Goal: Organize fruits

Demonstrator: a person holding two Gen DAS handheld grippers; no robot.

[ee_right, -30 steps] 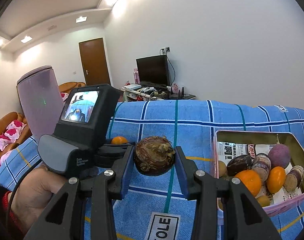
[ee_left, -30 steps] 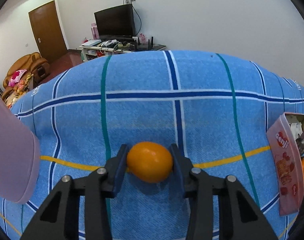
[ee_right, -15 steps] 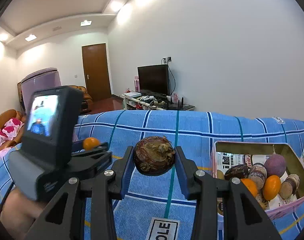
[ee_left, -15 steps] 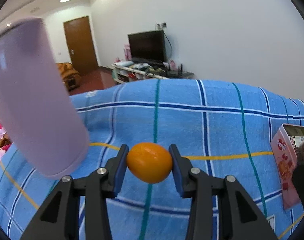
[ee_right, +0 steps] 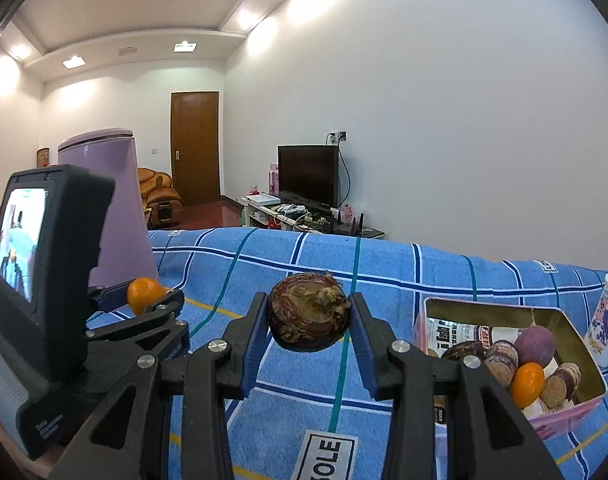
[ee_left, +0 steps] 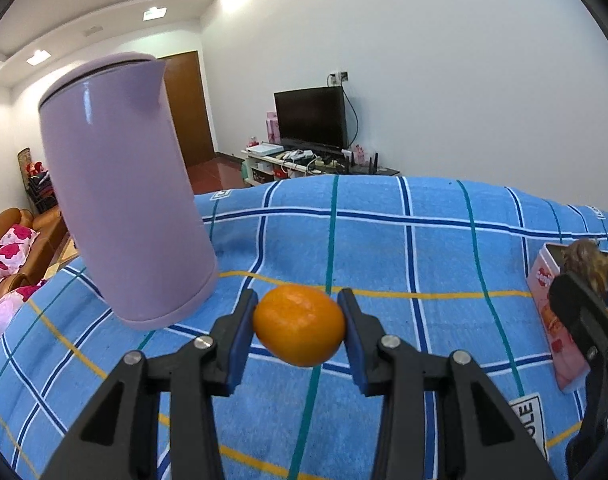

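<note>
In the left wrist view, the left gripper [ee_left: 300, 330] is clamped on an orange fruit [ee_left: 299, 330] at lower centre, a lilac jug [ee_left: 124, 208] filling the upper left. Only the right wrist view shows inside the pink tin [ee_right: 575, 412] at lower right, holding several fruits; there the right gripper [ee_right: 308, 322] is clamped on a brown scaly fruit [ee_right: 308, 322] at centre.

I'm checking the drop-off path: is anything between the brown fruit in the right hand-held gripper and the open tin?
Nothing visible. The brown fruit sits clamped in the right hand-held gripper; only bare blue cloth separates it from the tin, whose top is open.
</note>
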